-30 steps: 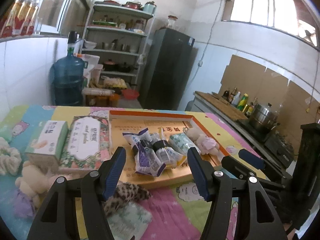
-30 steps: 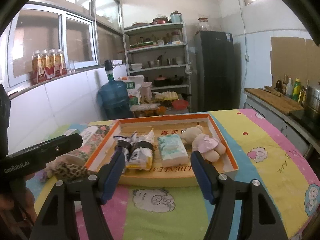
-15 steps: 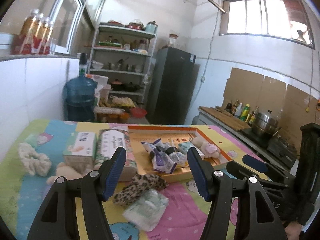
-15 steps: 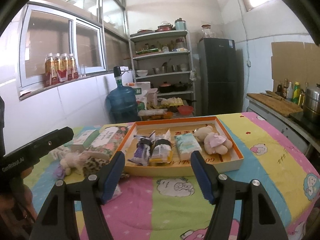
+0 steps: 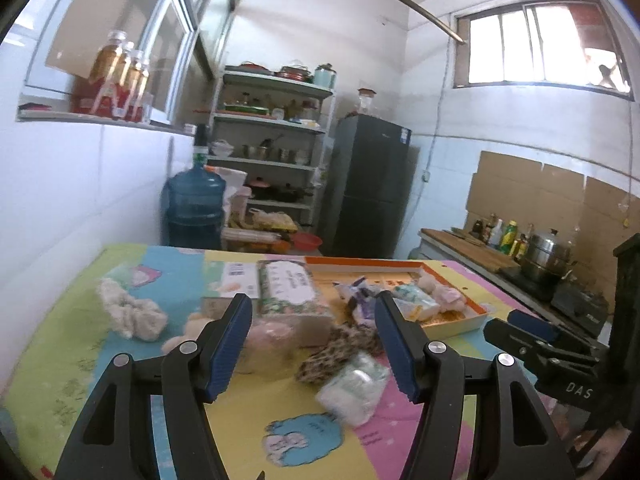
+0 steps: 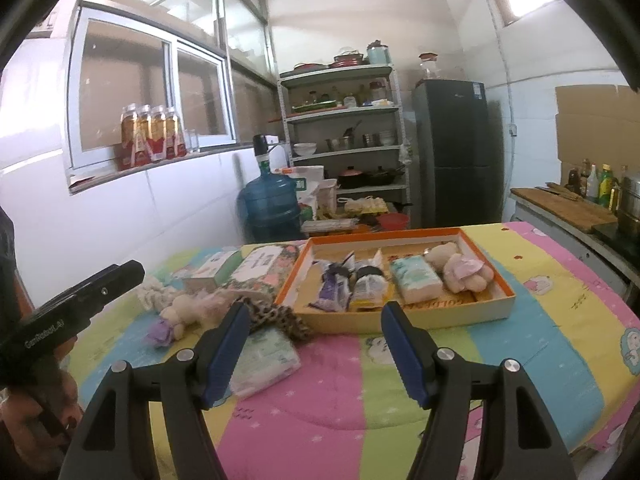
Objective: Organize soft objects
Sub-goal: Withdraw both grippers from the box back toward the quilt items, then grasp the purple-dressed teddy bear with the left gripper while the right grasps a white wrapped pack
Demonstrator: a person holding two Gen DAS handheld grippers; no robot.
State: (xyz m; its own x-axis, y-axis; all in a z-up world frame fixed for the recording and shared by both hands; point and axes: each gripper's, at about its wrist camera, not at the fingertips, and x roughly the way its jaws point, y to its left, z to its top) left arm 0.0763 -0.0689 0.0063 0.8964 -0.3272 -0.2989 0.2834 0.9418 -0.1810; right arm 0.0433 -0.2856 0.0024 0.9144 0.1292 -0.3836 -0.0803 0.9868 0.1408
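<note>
From the left wrist view, the left claw stood spread and empty above a table covered with a striped cartoon cloth. Below it lay a clear tissue pack, a leopard-print pouch touching it, one pale plush toy, a fluffy cream scrunchie off to the left, and two boxed tissue packs side by side. Beyond them sat one orange tray, already partly filled. From the right wrist view, the right claw was also spread and empty, well short of the tray, which held two snack packets, one wrapped tissue pack and one plush doll. The other claw's body showed at the left edge. The loose items crowded together, so a careless pinch would likely catch the pouch along with the tissue pack, or the slick wrapper could slip free.
</note>
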